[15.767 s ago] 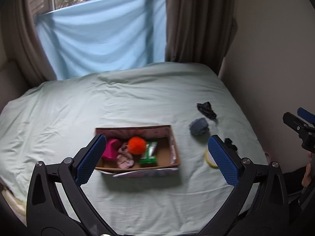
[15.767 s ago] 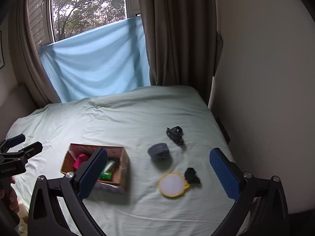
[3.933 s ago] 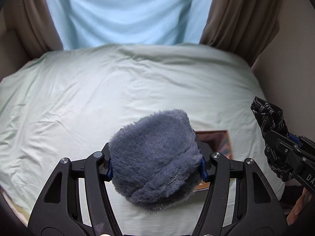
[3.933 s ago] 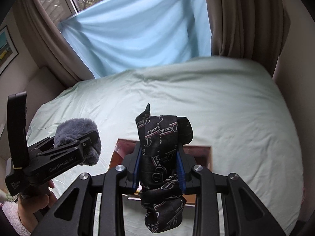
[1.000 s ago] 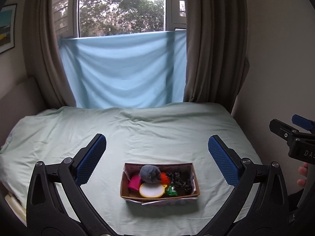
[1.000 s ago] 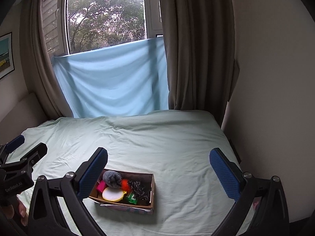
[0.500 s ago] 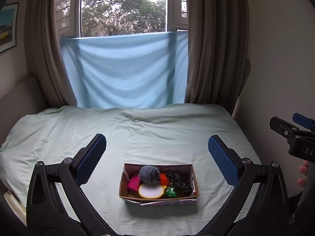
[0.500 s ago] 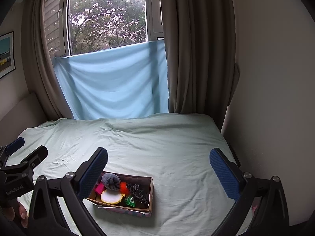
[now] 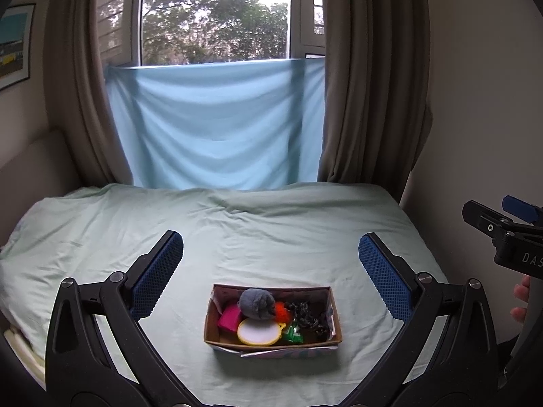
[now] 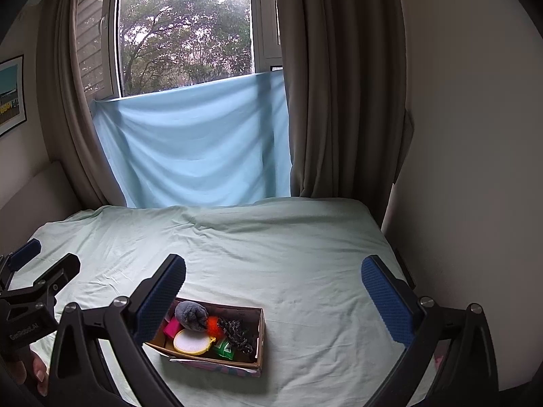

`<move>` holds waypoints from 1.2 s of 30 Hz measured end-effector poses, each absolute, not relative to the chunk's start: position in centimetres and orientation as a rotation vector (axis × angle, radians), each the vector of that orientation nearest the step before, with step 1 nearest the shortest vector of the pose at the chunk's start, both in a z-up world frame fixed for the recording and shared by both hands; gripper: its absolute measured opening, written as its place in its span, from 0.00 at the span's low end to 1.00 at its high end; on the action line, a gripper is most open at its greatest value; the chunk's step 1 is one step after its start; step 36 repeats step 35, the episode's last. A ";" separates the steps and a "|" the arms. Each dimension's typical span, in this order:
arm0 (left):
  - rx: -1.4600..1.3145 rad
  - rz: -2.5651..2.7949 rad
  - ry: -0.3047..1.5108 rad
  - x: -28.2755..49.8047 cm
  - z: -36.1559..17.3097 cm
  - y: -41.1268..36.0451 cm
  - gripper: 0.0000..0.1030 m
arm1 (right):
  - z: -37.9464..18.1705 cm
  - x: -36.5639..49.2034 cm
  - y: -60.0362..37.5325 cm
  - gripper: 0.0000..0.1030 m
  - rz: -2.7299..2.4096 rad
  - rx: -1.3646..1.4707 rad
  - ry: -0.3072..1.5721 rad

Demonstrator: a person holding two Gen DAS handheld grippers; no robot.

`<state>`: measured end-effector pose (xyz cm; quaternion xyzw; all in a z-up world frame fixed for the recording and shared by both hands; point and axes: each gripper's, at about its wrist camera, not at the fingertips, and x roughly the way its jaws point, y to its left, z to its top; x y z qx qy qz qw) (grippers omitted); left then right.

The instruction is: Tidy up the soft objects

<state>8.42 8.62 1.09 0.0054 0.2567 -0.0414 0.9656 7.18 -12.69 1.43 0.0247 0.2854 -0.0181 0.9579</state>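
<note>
Open cardboard box [image 9: 271,339] on the bed, holding a grey fluffy ball [image 9: 256,303], pink block [image 9: 230,317], round yellow-rimmed pad [image 9: 258,331], orange pompom [image 9: 281,310], black patterned fabric [image 9: 307,317].

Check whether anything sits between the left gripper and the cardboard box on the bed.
Nothing visible does. The left gripper is open and empty, held above the sheet; only bare bedsheet lies between it and the cardboard box.
</note>
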 end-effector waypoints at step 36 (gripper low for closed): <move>0.030 -0.112 0.530 8.4 -0.1 5.8 1.00 | 0.6 8.0 -13.1 1.00 -0.025 0.044 0.594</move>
